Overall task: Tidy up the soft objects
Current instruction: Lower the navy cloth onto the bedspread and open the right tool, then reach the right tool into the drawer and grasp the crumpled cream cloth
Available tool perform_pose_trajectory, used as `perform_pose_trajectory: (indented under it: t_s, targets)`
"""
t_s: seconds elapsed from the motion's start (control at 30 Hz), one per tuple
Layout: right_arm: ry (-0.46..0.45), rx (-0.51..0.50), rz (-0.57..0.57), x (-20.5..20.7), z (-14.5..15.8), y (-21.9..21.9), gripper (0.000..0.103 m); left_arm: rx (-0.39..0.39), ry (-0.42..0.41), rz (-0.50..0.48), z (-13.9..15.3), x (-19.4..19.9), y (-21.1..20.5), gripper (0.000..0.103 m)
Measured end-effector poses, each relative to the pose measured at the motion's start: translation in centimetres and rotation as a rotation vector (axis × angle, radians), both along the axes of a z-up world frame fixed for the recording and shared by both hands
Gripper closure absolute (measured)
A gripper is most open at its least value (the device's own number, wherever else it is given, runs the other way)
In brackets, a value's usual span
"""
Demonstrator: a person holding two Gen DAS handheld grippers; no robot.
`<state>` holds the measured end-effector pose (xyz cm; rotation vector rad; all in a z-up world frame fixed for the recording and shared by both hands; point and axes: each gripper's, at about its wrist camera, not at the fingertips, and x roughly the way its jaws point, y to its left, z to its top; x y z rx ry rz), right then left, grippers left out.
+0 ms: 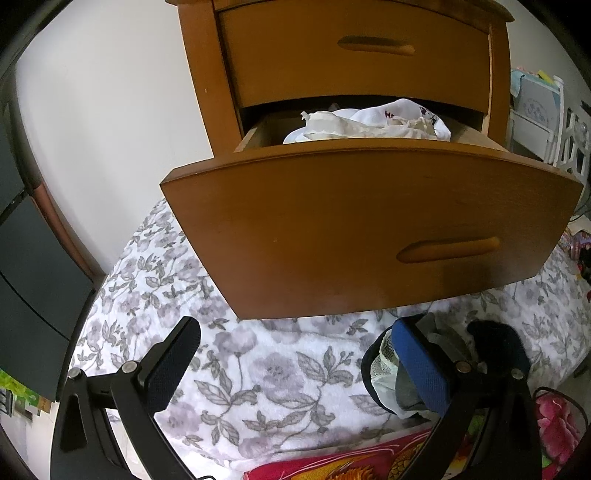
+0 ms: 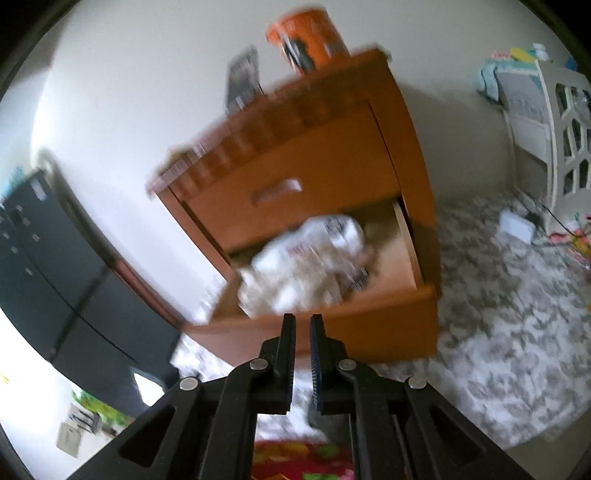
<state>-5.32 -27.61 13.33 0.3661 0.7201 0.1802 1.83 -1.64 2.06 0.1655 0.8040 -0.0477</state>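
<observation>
Currently, the left tongs [image 1: 295, 354] are released, fingers spread wide over the floral blanket [image 1: 258, 376]. A bundle of dark and pale garments [image 1: 388, 373] lies on the blanket against the right-hand finger [image 1: 421, 365], at 4 o'clock in the left wrist view; the pads do not press on it. The wooden nightstand [image 1: 207, 92] stands at 12 o'clock, its lower drawer [image 1: 369, 225] pulled out and holding white and cream clothes [image 1: 369, 123]. The right tongs [image 2: 302, 323] are clenched with nothing between them, pointing at the drawer front. An orange container [image 2: 306, 35] stands on the nightstand top at 12 o'clock.
</observation>
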Motion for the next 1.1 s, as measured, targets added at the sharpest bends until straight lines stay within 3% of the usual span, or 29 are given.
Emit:
perform_pose_trajectory:
  t_s: [0.2, 0.33, 0.4, 0.47, 0.6, 0.93, 1.1]
  targets:
    - [0.156, -0.033, -0.005, 1.6, -4.4, 0.7, 0.091, -0.006, 0.002, 0.003, 0.0, 0.0, 0.2, 0.0]
    - [0.201, -0.091, -0.015, 2.2, -5.6, 1.2, 0.091, -0.007, 0.0, 0.003, 0.1, 0.0, 0.2, 0.0]
    - [0.212, -0.102, -0.019, 2.4, -5.9, 1.3, 0.075, -0.006, -0.004, 0.004, 0.1, 0.0, 0.2, 0.0]
    - [0.221, -0.133, -0.028, 2.7, -6.0, 1.5, 0.047, -0.007, -0.008, 0.005, 0.1, -0.1, 0.2, 0.0]
    - [0.247, -0.177, -0.034, 3.1, -6.4, 1.9, 0.042, -0.012, -0.011, 0.009, 0.1, -0.1, 0.3, 0.0]
    - [0.304, -0.253, -0.013, 4.1, -8.0, 3.3, 0.0, -0.021, -0.021, 0.017, 0.3, -0.3, 0.5, 0.0]
    - [0.305, -0.26, -0.014, 4.5, -8.3, 3.7, 0.0, -0.035, -0.024, 0.022, 0.4, -0.3, 0.7, 0.0]
